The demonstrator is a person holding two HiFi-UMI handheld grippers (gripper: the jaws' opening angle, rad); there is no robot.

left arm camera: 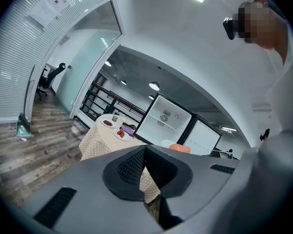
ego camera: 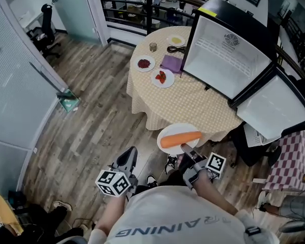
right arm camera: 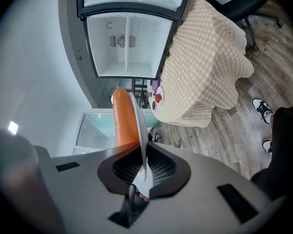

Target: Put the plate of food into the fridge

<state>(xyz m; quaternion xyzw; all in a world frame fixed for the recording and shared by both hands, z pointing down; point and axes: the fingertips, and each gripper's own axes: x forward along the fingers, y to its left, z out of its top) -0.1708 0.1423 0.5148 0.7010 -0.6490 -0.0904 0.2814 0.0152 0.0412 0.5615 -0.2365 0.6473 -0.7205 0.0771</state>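
Right tongs [right arm camera: 140, 172] clamped on plate [ego camera: 178, 128] rim; orange food, likely a carrot [ego camera: 180, 139], lies on it. Left tongs [left arm camera: 145, 162] together, empty. Fridge [ego camera: 226, 60] stands open on bench [ego camera: 193, 100].

Round desk in an office, laid with small dishes

A round desk under a yellow checked cloth [ego camera: 193, 103] stands on a grey-brown wood-plank floor [ego camera: 101, 116]. Near its far edge lie a small white plate of dark red food [ego camera: 144, 63], a white plate of bright red pieces [ego camera: 162, 78] just beside it, a flat purple square [ego camera: 171, 63], a small glass jar [ego camera: 153, 47], a coiled black cable [ego camera: 176, 49] and a white plate of yellow food [ego camera: 176, 40]. A dark metal railing [ego camera: 137, 4] runs behind the desk. A black office chair [ego camera: 44, 32] sits well apart at the left, and a teal-green flat piece on a long dark handle [ego camera: 69, 101] rests by the glass wall. A red-and-white checked cloth [ego camera: 290, 161] shows at the right edge.
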